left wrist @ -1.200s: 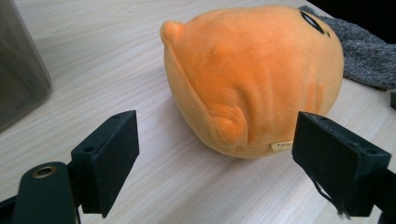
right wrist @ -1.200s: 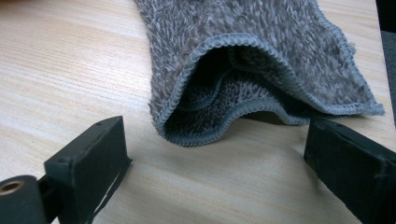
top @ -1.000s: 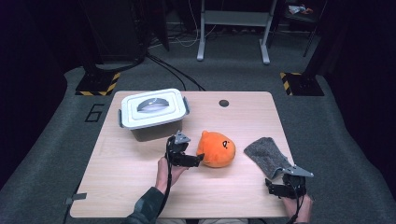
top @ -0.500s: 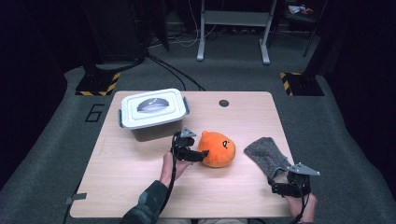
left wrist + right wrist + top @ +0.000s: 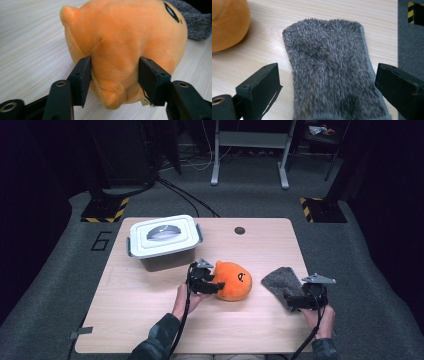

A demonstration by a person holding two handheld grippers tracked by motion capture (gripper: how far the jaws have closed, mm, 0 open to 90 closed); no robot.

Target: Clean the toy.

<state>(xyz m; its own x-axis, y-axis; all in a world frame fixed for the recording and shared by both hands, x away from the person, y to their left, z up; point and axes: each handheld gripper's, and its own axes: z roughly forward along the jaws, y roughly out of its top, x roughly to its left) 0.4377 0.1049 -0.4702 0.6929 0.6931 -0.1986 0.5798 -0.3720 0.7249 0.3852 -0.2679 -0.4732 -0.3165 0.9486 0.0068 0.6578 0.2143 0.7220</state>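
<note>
Already our left gripper has been closing onto the orange plush toy at mid-table; its soft bulge could squirm free. Our right gripper gapes over the grey fuzzy cloth.

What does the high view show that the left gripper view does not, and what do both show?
The high view alone shows the lidded white container, the right gripper at the near end of the grey fuzzy cloth, and the whole table. The left gripper view alone shows, close up, both black pads pressing into the toy's plush sides; these jaws have just been closing. Both show the orange plush toy, the grey fuzzy cloth and the left gripper.
</note>
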